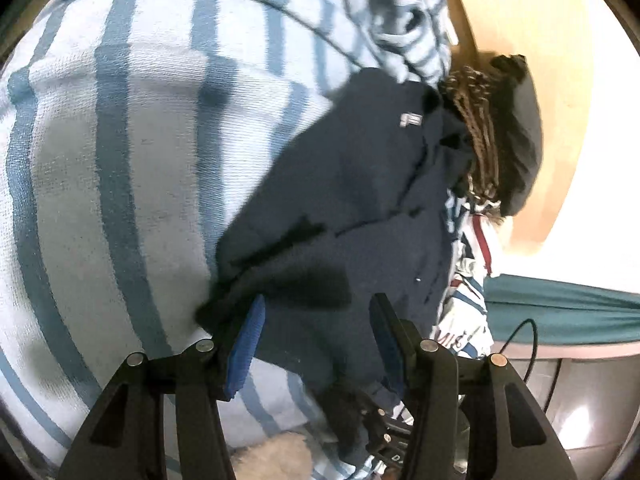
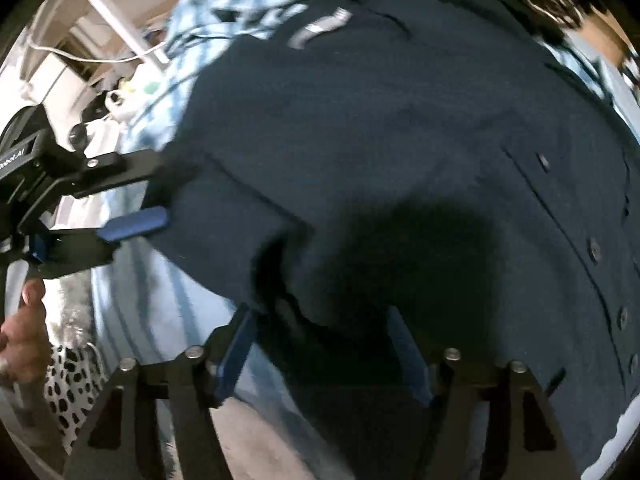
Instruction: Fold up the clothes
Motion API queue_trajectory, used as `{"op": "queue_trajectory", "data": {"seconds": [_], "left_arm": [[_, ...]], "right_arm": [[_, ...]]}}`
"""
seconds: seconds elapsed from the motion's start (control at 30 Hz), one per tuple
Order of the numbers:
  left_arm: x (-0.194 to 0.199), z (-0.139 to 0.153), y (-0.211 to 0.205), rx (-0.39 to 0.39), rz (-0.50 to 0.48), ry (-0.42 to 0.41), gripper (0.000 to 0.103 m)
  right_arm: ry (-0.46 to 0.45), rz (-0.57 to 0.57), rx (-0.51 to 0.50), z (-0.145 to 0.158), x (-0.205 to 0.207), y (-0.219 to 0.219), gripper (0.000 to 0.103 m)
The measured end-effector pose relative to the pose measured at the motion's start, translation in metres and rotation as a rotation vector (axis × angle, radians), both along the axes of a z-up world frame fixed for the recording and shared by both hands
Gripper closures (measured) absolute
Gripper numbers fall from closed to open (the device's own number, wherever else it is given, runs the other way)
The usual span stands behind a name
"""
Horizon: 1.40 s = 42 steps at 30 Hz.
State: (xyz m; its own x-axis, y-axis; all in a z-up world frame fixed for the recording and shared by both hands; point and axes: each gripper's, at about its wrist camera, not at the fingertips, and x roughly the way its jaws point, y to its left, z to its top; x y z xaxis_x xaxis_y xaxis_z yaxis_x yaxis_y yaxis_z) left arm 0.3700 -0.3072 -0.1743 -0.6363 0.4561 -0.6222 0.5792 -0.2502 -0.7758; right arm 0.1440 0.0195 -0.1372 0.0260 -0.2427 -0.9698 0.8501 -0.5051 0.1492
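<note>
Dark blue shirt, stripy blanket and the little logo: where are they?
dark blue shirt [image 1: 352,200]: left wrist view, middle of its body.
stripy blanket [image 1: 120,160]: left wrist view, flat part beside the shirt.
logo [image 1: 411,119]: left wrist view, small pale patch on the shirt.

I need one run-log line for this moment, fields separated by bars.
step: folding navy shirt | surface: striped blanket | left hand-held gripper: open over shirt edge | right hand-held gripper: open, shirt between pads
</note>
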Motion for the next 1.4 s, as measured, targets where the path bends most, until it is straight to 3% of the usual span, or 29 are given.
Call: {"op": "queue_trajectory", "data": {"seconds": [0.1, 0.27, 0.33, 0.57, 0.67, 0.87, 1.0, 1.07, 1.4], "left_arm": [[-0.003, -0.001, 0.000, 0.001, -0.002, -0.003, 0.048], [-0.011, 0.003, 0.005, -0.016, -0.021, -0.015, 0.048], [-0.011, 0.004, 0.006, -0.015, -0.020, -0.016, 0.048], [-0.009, 0.004, 0.005, -0.010, -0.034, -0.023, 0.048], [-0.010, 0.003, 0.007, -0.004, -0.050, -0.021, 0.048], [-0.006, 0.005, 0.006, -0.031, -0.051, -0.030, 0.048], [-0.006, 0.013, 0.010, -0.107, -0.088, -0.037, 0.048], [-0.005, 0.011, 0.010, -0.094, -0.073, -0.039, 0.048], [-0.002, 0.003, 0.002, -0.004, -0.030, -0.013, 0.048]], "right_arm": [[-0.032, -0.034, 0.006, 0.000, -0.006, 0.006, 0.032], [-0.150, 0.037, -0.150, 0.031, 0.002, 0.001, 0.029], [-0.145, 0.097, -0.170, 0.041, 0.011, -0.004, 0.025], [-0.118, 0.228, -0.149, 0.042, 0.044, -0.024, 0.023], [-0.078, 0.248, -0.129, 0.018, 0.058, -0.052, 0.023], [0.102, 0.112, -0.002, -0.013, 0.043, -0.055, 0.026], [0.067, 0.025, -0.028, -0.015, 0.026, -0.039, 0.021], [0.066, 0.000, -0.026, -0.017, 0.020, -0.031, 0.015], [0.010, -0.028, -0.072, -0.024, 0.012, -0.014, 0.013]]}}
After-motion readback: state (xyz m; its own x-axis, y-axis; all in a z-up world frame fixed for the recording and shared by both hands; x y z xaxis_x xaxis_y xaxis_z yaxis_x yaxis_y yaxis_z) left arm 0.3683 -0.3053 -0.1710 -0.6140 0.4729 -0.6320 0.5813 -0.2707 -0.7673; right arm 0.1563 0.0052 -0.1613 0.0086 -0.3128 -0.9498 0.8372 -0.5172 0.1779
